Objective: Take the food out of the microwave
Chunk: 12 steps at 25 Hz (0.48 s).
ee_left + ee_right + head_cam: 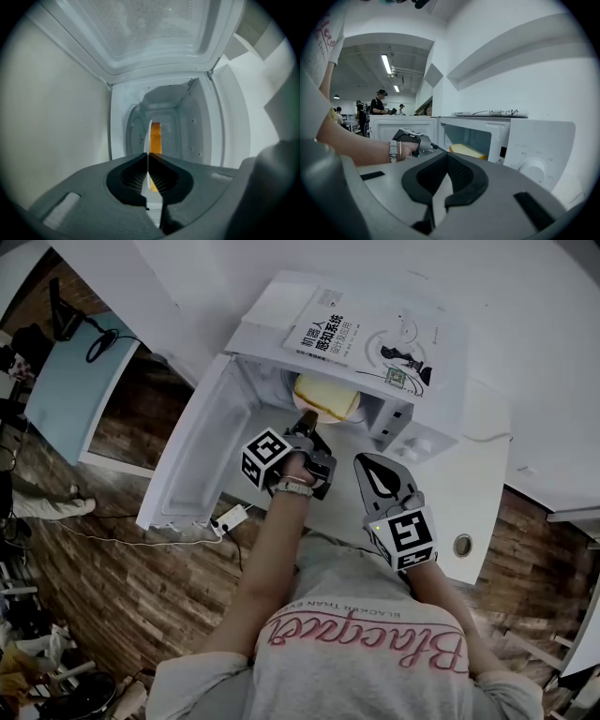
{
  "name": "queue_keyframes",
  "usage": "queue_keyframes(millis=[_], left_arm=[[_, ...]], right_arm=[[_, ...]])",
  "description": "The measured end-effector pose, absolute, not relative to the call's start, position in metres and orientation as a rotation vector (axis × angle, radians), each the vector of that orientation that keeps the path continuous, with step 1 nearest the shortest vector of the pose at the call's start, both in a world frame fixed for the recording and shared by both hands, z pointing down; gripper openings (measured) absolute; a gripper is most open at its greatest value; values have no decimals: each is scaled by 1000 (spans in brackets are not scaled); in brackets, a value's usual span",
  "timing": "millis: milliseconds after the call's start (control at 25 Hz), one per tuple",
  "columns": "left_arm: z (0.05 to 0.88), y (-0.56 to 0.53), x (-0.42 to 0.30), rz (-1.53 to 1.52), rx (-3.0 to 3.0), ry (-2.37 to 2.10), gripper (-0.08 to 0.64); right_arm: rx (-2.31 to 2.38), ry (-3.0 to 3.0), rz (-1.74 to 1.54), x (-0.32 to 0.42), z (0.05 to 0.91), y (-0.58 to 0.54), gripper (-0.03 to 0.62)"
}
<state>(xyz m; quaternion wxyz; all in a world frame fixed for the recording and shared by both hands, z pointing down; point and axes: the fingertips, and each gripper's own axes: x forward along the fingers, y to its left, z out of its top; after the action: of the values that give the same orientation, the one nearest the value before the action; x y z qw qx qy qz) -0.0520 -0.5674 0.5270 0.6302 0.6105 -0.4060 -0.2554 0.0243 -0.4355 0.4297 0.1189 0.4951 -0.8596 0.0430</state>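
The white microwave [417, 423] stands with its door [197, 446] swung wide to the left. A yellow slab of food [324, 397] lies on a white plate at the mouth of the cavity. My left gripper [306, 422] is shut on the plate's near rim. In the left gripper view the plate [149, 136] shows edge-on between the jaws of the left gripper [148, 158], with the orange food [156, 137] behind it. My right gripper [382, 480] hovers in front of the control panel, shut and holding nothing. The right gripper view has the right gripper [447, 157] low in the frame and the food [466, 150] in the opening.
A book [370, 338] lies on top of the microwave. The dial [533, 167] sits on the panel at right. A power strip [231, 517] hangs off the white table's [478, 484] left edge, over wood floor. People stand far back in the room [377, 105].
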Motion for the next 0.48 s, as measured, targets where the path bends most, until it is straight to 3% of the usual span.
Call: queue_keyframes(millis=[480], left_arm=[[505,-520,-64,-621,1415,-947,15]], right_arm=[[1381,-2574,16,14,405,-397,9]])
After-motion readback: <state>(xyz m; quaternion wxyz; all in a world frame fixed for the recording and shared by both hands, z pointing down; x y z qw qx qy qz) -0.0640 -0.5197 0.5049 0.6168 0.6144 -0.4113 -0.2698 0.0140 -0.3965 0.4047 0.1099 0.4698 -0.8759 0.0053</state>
